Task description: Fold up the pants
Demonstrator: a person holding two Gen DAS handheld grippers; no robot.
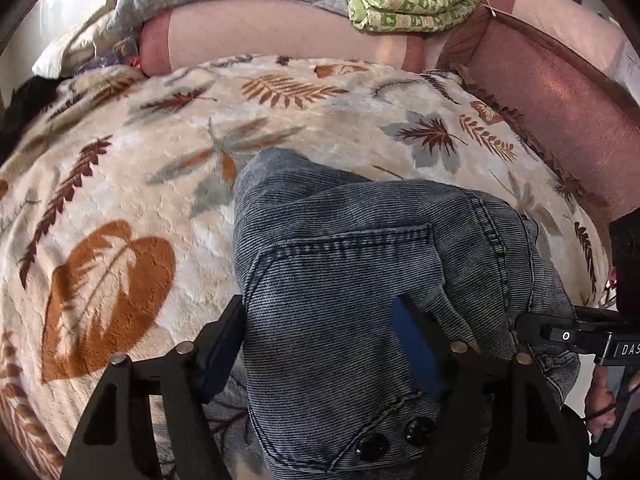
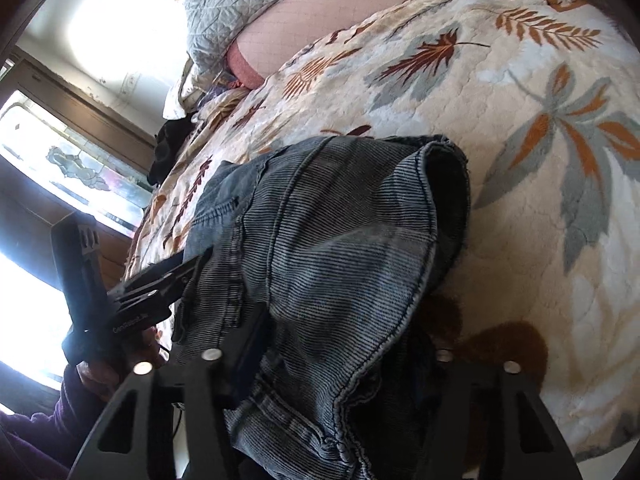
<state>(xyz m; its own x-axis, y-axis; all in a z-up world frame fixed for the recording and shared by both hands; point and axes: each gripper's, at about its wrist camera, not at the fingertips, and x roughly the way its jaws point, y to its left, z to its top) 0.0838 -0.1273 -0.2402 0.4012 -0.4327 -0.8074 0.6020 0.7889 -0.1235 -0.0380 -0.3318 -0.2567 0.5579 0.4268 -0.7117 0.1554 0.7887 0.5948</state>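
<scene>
1. Left tool point(image 1: 320, 344) is clamping the denim pants point(image 1: 360, 280) between its fingers
2. Right tool point(image 2: 344, 360) is gripping the pants' bunched edge
3. Pants are lying ahead on the leaf-print blanket point(image 1: 120, 160)

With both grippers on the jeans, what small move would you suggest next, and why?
Probably carry the jeans forward together and lay them flat on the blanket: the left gripper and right gripper each pinch bunched denim near the bed's edge.

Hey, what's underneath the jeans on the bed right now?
The jeans lie bunched on a cream leaf-print blanket, which shows all around them. Both grippers hold denim between their jaws. Whatever sits directly beneath the pile is covered by the fabric.
</scene>
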